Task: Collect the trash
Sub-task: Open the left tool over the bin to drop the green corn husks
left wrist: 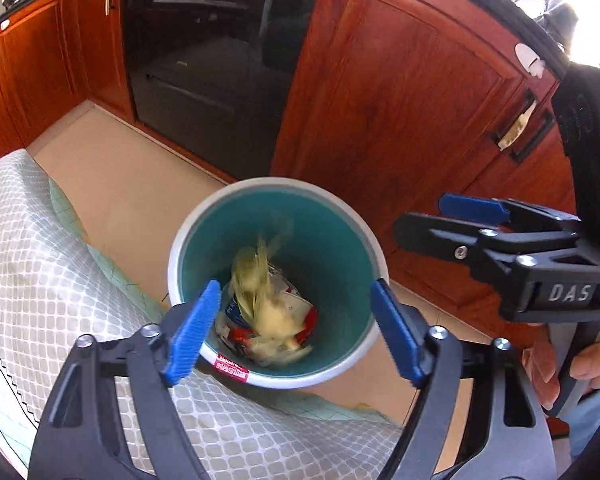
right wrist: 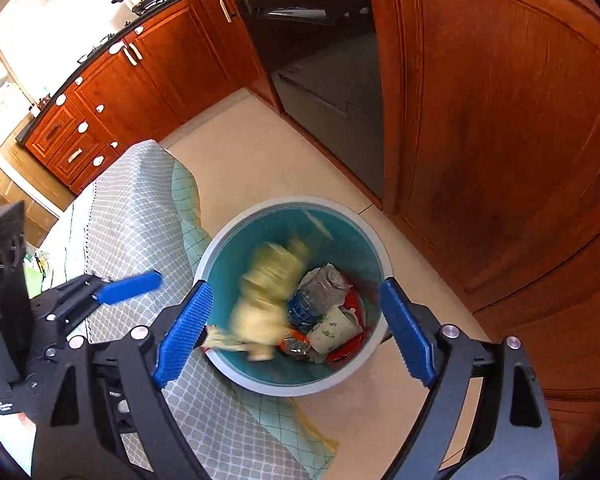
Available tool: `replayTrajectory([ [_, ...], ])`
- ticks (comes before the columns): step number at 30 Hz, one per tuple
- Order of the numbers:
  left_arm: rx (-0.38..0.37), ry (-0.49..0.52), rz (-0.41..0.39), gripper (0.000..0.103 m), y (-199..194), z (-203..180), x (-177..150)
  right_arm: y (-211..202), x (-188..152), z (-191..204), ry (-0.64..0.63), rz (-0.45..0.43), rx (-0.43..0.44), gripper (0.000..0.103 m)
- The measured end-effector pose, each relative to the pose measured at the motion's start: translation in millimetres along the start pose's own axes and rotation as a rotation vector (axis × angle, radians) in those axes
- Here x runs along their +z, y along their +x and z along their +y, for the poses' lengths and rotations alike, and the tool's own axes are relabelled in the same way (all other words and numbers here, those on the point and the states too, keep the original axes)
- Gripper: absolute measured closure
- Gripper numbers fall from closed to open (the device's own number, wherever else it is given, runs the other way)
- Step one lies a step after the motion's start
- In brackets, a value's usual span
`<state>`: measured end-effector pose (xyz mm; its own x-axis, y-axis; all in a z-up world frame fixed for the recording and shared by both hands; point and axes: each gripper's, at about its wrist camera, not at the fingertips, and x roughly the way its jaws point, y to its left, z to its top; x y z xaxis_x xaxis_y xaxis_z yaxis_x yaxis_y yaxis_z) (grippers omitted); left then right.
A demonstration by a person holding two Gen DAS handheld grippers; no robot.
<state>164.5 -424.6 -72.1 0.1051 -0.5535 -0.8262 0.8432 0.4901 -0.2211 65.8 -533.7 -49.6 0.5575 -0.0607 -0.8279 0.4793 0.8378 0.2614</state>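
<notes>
In the left wrist view, the left gripper [left wrist: 294,332] was seen poised above a teal bin [left wrist: 340,216] that stood on the tiled floor [left wrist: 140,192] beside the cloth-covered table [left wrist: 40,280]. Its blue pads were spread wide, and nothing was pinched between them. Inside the bin, a pale yellow piece of trash [left wrist: 260,296] was caught as a motion-blurred shape above a heap of wrappers, so it was judged to be falling or just landing. To the right, the right gripper [left wrist: 432,220] was seen side-on, gripped by a hand [left wrist: 580,364]; from this angle alone, its spread could not be judged well. An oven [left wrist: 212,80] and wooden cabinet doors [left wrist: 400,92] filled the background.

In the right wrist view, the right gripper [right wrist: 296,332] was held over the same bin [right wrist: 228,248], its pads well apart and empty. The blurred yellow trash [right wrist: 268,292] was seen inside, next to a crushed plastic bottle [right wrist: 316,296], a paper cup [right wrist: 334,330] and red wrappers [right wrist: 350,346]. The left gripper [right wrist: 128,286] was partly visible at the left, over the tablecloth [right wrist: 132,220].

The deposit of this load was judged to be done, since both grippers were empty and several items already lay in the bin. Whether more rubbish remained on the table could not be told, as little of its top was shown.
</notes>
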Motion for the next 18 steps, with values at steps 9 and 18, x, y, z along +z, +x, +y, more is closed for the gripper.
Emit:
replayTrajectory([
  [9, 0.030, -0.076, 0.004, 0.022, -18.0, 19.0, -19.6, 4.0, -0.6, 18.5, -0.034, 0.015, 0.008, 0.021],
  [18, 0.064, -0.136, -0.029, 0.022, -70.1, 55.2, -56.2, -1.8, -11.4, 59.6, -0.084, 0.020, 0.037, 0.021],
])
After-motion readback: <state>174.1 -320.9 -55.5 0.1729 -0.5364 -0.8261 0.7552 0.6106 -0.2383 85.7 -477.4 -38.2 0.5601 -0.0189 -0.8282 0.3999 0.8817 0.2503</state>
